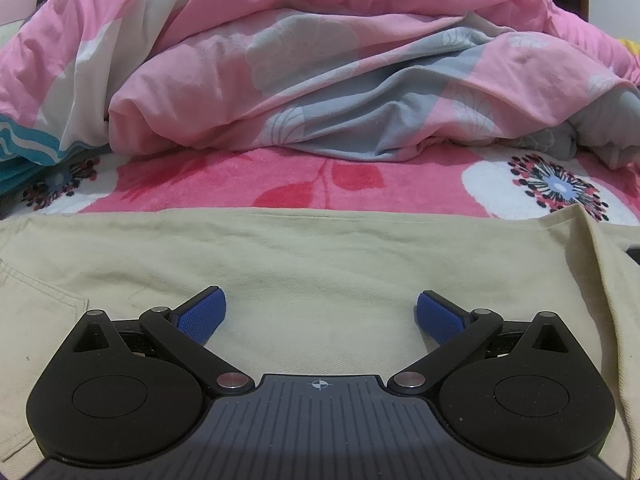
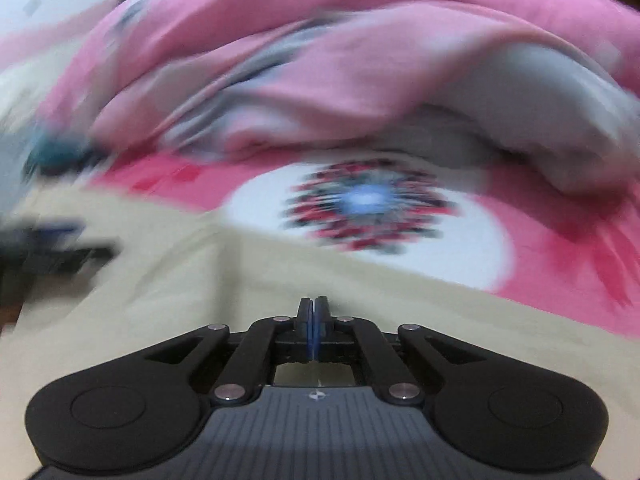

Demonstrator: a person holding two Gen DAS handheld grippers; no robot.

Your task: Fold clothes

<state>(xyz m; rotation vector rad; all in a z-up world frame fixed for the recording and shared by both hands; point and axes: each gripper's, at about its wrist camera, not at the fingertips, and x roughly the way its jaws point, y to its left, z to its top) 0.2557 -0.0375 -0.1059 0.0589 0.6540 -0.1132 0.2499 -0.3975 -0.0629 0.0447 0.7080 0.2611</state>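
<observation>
A beige garment (image 1: 320, 264) lies spread on the bed, with a seamed pocket at its left. My left gripper (image 1: 320, 312) hovers low over its middle, blue pads (image 1: 200, 316) wide apart, nothing between them. The garment's right edge (image 1: 592, 264) stands lifted as a flap. In the blurred right wrist view, my right gripper (image 2: 315, 302) is shut, fingertips pinched at the beige garment (image 2: 160, 300) near its far edge. The cloth rises in a ridge toward the tips. The left gripper (image 2: 48, 240) shows as a dark smear at the left.
A pink fleece blanket (image 1: 240, 184) with white flowers (image 2: 360, 204) covers the bed under the garment. A bulky pink and grey quilt (image 1: 320, 72) is heaped right behind it. A teal-striped cloth (image 1: 28, 140) lies at the far left.
</observation>
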